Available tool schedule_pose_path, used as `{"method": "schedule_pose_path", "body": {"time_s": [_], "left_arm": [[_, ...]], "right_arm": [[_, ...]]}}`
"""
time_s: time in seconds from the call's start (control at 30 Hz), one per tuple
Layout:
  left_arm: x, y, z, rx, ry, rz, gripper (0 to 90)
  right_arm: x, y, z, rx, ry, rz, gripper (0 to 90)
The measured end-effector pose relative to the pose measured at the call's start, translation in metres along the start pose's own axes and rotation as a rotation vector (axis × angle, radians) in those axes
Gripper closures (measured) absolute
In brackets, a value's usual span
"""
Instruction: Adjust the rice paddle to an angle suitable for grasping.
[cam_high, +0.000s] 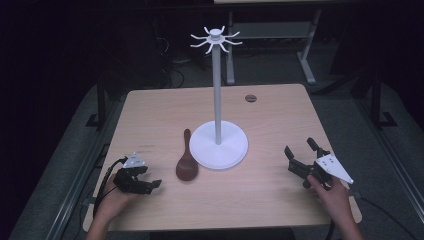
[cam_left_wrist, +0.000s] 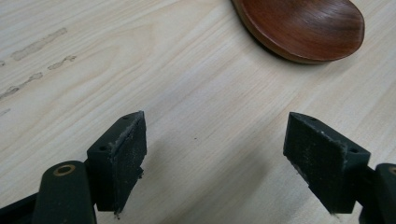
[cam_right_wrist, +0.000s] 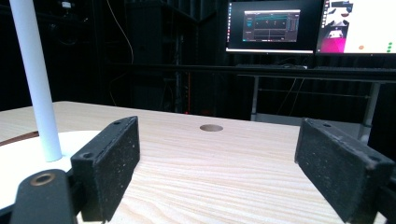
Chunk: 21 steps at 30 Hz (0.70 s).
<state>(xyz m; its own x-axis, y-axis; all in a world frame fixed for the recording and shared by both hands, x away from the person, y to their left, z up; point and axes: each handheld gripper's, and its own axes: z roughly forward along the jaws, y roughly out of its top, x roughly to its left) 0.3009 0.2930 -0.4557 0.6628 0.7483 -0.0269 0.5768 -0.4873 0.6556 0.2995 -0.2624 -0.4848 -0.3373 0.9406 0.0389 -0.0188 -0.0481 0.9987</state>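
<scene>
A dark brown wooden spoon lies on the table, bowl toward me, handle pointing away, just left of the white stand's round base. From that base a tall white pole rises to a ring of hooks. My left gripper rests low near the front left, open and empty, jaws pointing right toward the spoon's bowl. At the front right my right gripper is held open and empty, aimed up the table; the pole stands at the left of its view.
The light wooden table has a round cable hole at the back right. Beyond it stand a dark room, table legs, and lit monitors. Cables trail from both grippers off the front edge.
</scene>
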Motion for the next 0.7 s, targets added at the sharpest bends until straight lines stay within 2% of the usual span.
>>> {"method": "schedule_pose_path", "body": {"time_s": [0.27,0.33,0.53,0.67,0.7], "left_arm": [[0.001,0.003,-0.002,-0.01,0.003,0.012,20.5],[-0.001,0.005,-0.002,-0.016,-0.003,0.0,20.0],[-0.009,0.018,-0.007,-0.048,-0.019,0.003,20.0],[-0.014,0.029,-0.006,-0.074,-0.05,0.002,20.0],[-0.015,0.033,-0.006,-0.077,-0.051,0.018,20.0]], "right_arm": [[0.0,0.0,0.0,-0.001,0.0,-0.002,13.3],[0.0,0.0,0.0,0.0,0.0,0.0,13.3],[0.0,0.0,0.0,0.002,0.0,0.0,13.3],[0.0,0.0,0.0,0.002,0.0,0.001,13.3],[0.0,0.0,0.0,0.002,0.0,0.0,13.3]]}}
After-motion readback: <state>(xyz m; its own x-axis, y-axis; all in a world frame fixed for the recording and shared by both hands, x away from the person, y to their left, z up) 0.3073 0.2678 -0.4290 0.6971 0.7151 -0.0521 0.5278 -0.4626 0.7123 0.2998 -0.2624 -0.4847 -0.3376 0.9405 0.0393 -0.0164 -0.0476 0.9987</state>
